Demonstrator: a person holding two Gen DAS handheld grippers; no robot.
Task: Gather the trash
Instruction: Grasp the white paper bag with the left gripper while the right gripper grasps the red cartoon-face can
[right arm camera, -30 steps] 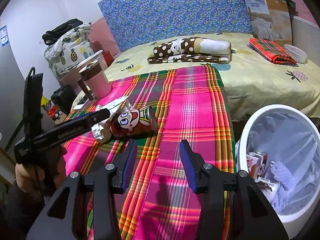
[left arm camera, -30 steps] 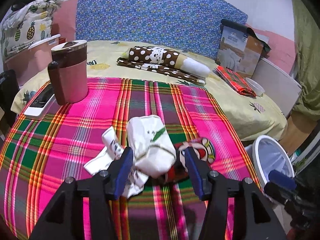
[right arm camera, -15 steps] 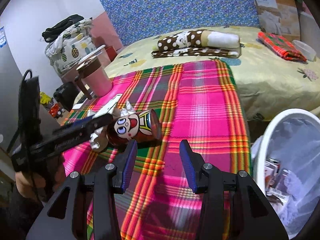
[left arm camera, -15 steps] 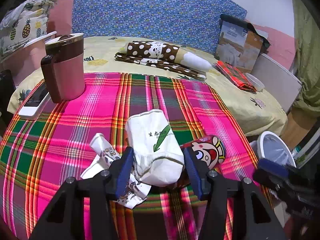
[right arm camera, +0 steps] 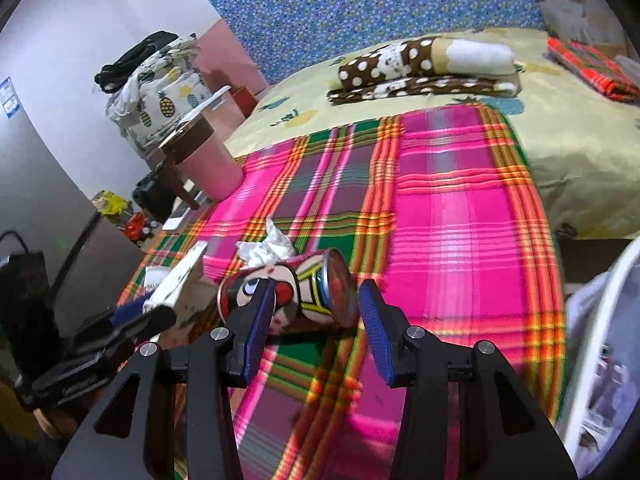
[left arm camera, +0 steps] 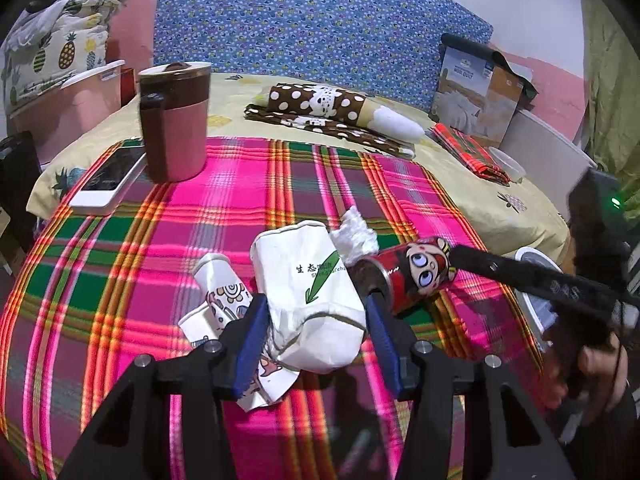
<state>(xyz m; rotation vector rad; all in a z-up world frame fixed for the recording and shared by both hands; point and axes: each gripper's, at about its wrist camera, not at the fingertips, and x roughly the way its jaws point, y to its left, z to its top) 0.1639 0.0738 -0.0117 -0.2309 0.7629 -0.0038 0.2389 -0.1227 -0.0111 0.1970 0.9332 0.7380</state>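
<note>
On the pink plaid cloth (left arm camera: pixel 120 264) lie a crushed white paper bag with a green arrow (left arm camera: pixel 310 296), a flattened printed paper cup (left arm camera: pixel 224 300), a crumpled tissue (left arm camera: pixel 356 234) and a red cartoon-face can (left arm camera: pixel 408 274) on its side. My left gripper (left arm camera: pixel 316 324) is open with its fingers on either side of the paper bag. My right gripper (right arm camera: pixel 316 312) is open, its fingers astride the can (right arm camera: pixel 296 288), with the tissue (right arm camera: pixel 266 246) just beyond. The white trash bin (right arm camera: pixel 600 320) stands at the right edge of the right wrist view.
A pink-and-brown mug (left arm camera: pixel 174 120) and a phone (left arm camera: pixel 108 180) sit at the cloth's far left. Folded brown spotted fabric (left arm camera: pixel 328 108), a red plaid cloth (left arm camera: pixel 472 152) and a box (left arm camera: pixel 480 96) lie on the yellow bed behind. Pineapple-print bags (left arm camera: pixel 52 60) stand at left.
My right gripper has moved in from the bin side until its fingers straddle the can. My left gripper has closed in around the paper bag. The tissue has come into sight.
</note>
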